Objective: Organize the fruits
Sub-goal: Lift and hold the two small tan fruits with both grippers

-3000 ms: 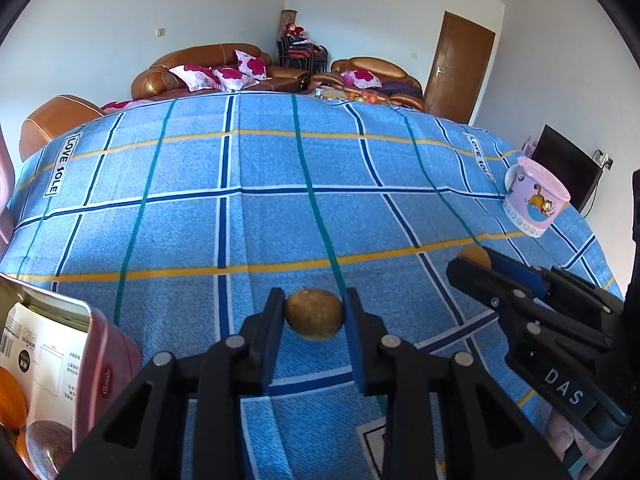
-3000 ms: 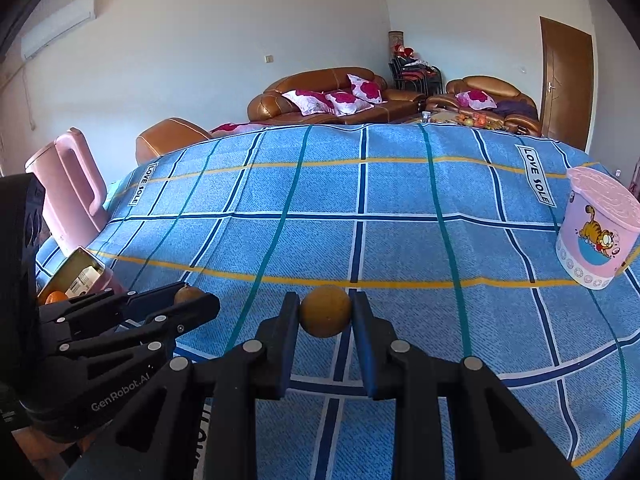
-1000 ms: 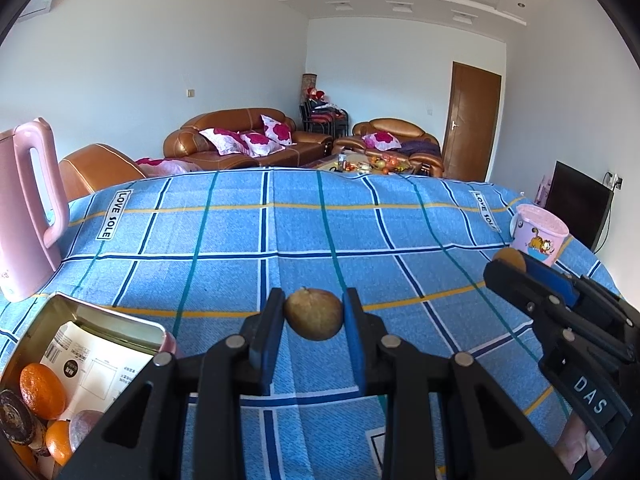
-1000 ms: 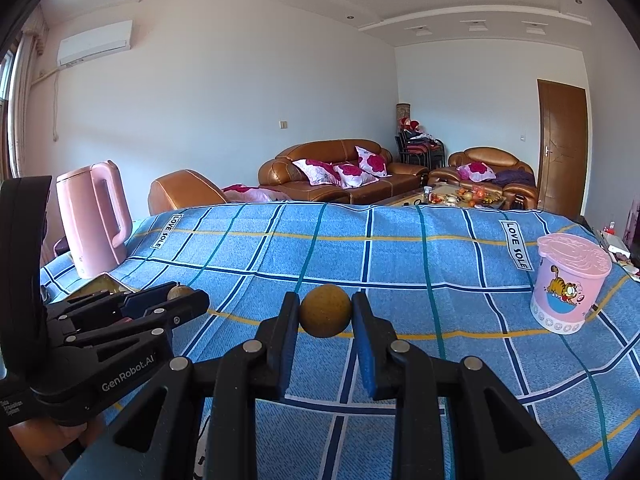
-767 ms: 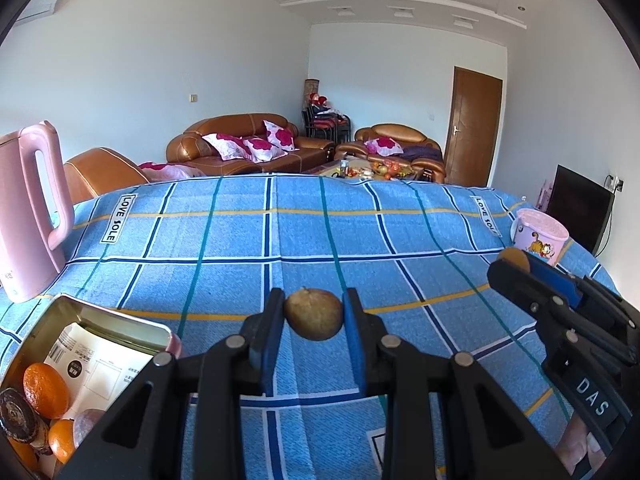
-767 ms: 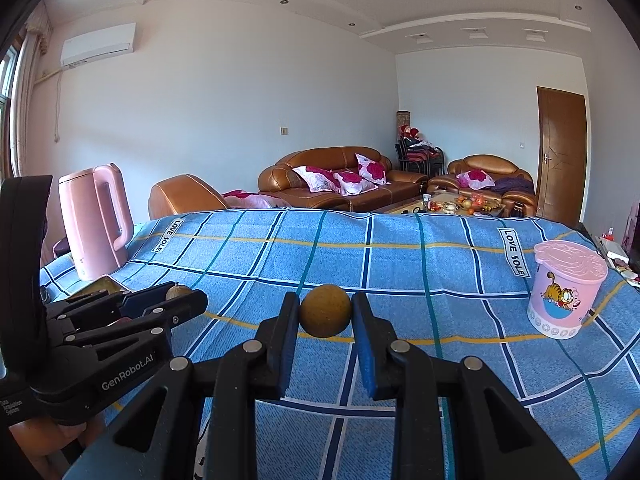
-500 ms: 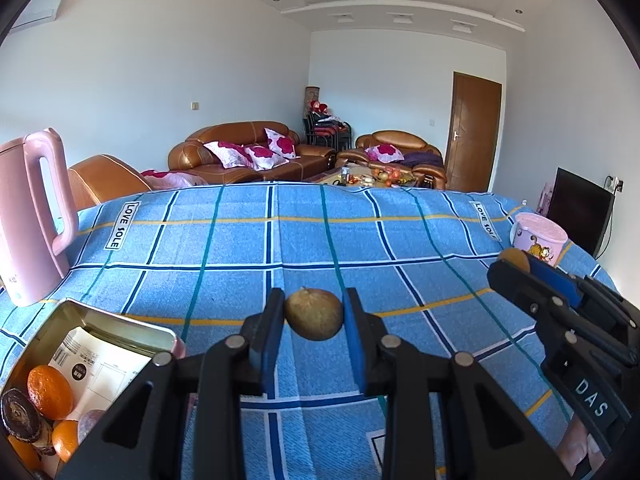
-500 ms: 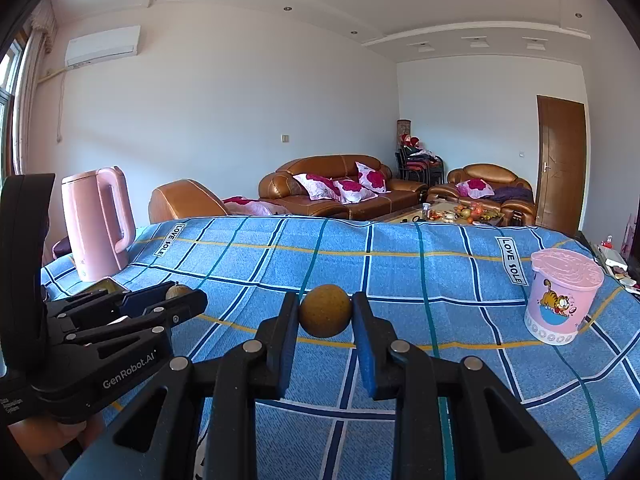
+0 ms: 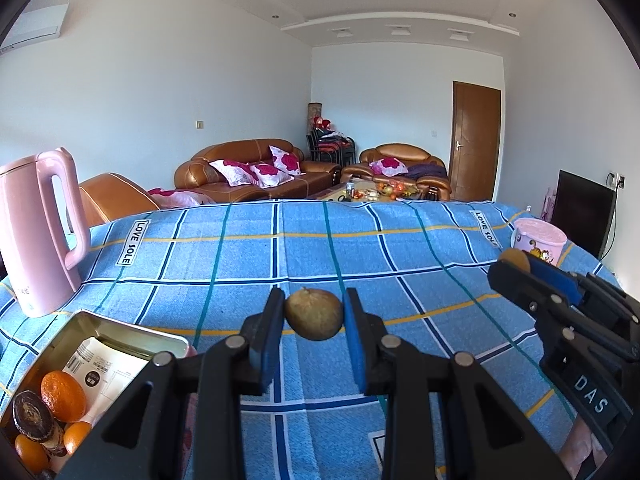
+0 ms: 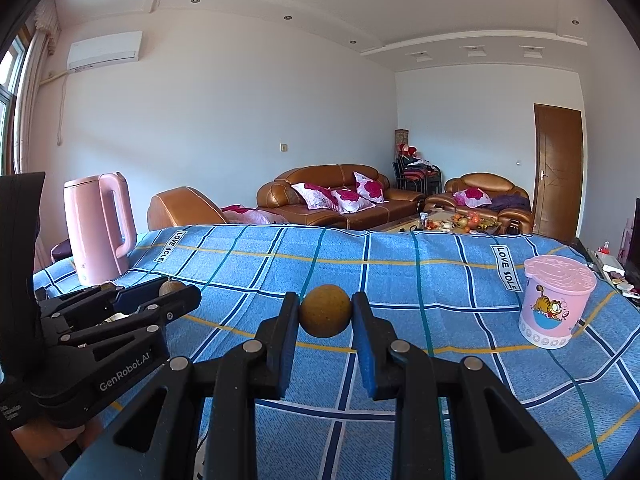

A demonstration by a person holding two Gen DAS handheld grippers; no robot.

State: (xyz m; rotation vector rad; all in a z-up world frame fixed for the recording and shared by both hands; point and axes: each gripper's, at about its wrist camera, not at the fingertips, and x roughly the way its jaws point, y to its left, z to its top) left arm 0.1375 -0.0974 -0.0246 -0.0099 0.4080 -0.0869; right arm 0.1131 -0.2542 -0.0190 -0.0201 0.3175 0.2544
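A brown-green round fruit (image 9: 314, 314) is clenched between the blue pads of the left gripper (image 9: 314, 320), held clear above the blue checked cloth of the bench (image 9: 240, 256). A rounder, tan fruit (image 10: 326, 316) is clamped in the same way between the fingers of the right gripper (image 10: 326, 320), likewise off the cloth. Each fruit is touched by a pad on either side.

Below and to the left of the left fingers, an open metal tin (image 9: 120, 330) is seen on the bench; oranges (image 9: 63, 396) and a dark round item lie in it beside a printed paper. Farther left, a pink kettle (image 9: 38, 232) stands upright. To the right of the right fingers, well apart from them, a pink lidded cup (image 10: 554, 302) with a cartoon cat is set upright on the cloth.
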